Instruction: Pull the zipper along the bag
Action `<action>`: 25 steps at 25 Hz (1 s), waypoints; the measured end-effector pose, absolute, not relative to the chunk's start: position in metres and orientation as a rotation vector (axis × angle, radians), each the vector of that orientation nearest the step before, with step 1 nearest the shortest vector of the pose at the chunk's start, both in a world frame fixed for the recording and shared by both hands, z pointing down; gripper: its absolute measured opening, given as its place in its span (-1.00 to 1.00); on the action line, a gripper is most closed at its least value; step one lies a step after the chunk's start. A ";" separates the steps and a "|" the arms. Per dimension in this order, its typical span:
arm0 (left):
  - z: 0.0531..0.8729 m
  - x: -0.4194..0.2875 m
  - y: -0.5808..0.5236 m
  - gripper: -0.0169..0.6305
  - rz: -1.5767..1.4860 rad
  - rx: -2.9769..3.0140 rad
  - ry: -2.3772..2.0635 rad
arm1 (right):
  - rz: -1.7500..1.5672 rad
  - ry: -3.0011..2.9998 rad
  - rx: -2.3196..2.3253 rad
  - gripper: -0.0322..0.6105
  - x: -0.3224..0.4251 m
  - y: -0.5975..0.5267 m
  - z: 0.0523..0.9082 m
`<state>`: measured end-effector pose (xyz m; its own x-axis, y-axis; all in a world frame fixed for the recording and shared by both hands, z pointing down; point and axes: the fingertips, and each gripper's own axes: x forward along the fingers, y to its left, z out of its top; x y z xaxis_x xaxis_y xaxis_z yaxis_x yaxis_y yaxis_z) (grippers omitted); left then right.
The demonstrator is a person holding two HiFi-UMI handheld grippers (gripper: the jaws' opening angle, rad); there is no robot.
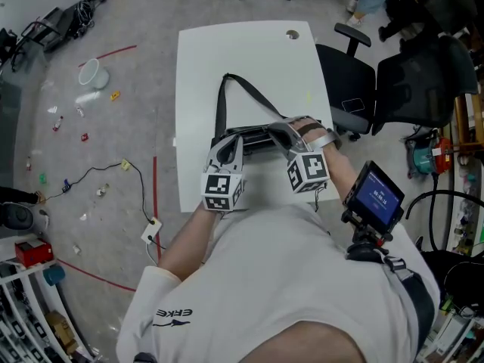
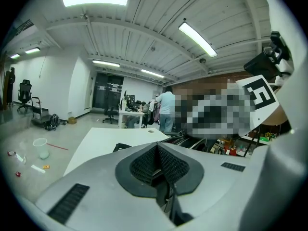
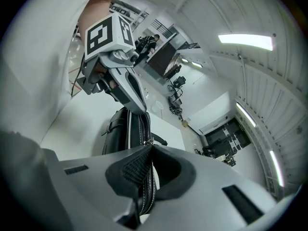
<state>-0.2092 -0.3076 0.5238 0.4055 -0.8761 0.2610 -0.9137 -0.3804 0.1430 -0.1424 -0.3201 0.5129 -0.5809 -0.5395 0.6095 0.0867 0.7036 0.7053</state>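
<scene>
Head view: soft black bag (image 1: pixel 255 141) lying flat on the white table (image 1: pixel 227 59) right by the person, strap (image 1: pixel 220 108) trailing away. It's floppy and light I'd guess, so one end needs anchoring or it'll just drag. Right gripper (image 3: pixel 150 150) is clamped on the zipper (image 3: pixel 144 126) line, and the left gripper (image 2: pixel 158 150) is pressed together, seemingly nipping the bag's other end.
</scene>
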 end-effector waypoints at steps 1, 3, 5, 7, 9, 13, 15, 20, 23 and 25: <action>0.524 -0.208 -0.308 -0.94 0.203 2.402 -1.565 | -0.911 -2.016 0.342 -0.87 -0.143 -0.320 0.513; 0.524 -0.207 -0.308 -0.94 0.198 2.401 -1.558 | -0.935 -2.005 0.333 -0.87 -0.143 -0.319 0.512; 0.524 -0.204 -0.307 -0.94 0.195 2.405 -1.551 | -0.947 -2.003 0.325 -0.87 -0.146 -0.317 0.511; 0.523 -0.202 -0.307 -0.94 0.190 2.410 -1.544 | -0.962 -2.002 0.313 -0.87 -0.150 -0.315 0.510; 0.521 -0.201 -0.306 -0.94 0.178 2.411 -1.538 | -0.980 -1.998 0.300 -0.87 -0.155 -0.313 0.509; 0.517 -0.202 -0.303 -0.94 0.147 2.418 -1.531 | -0.983 -1.994 0.288 -0.87 -0.164 -0.310 0.505; 0.516 -0.205 -0.301 -0.94 0.143 2.425 -1.533 | -0.984 -1.995 0.283 -0.87 -0.166 -0.309 0.504; 0.521 -0.223 -0.295 -0.94 0.165 2.406 -1.587 | -0.957 -1.993 0.307 -0.87 -0.167 -0.313 0.502; 0.533 -0.244 -0.288 -0.94 0.196 2.384 -1.601 | -0.964 -1.981 0.310 -0.87 -0.173 -0.314 0.509; 0.540 -0.250 -0.284 -0.94 0.243 2.402 -1.583 | -0.962 -1.978 0.312 -0.87 -0.175 -0.313 0.510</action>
<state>-0.2495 -0.2843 0.5397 0.3945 -0.8764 0.2762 -0.9189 -0.3761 0.1191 -0.1750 -0.3132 0.5100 -0.5742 -0.5453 0.6107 0.1440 0.6670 0.7310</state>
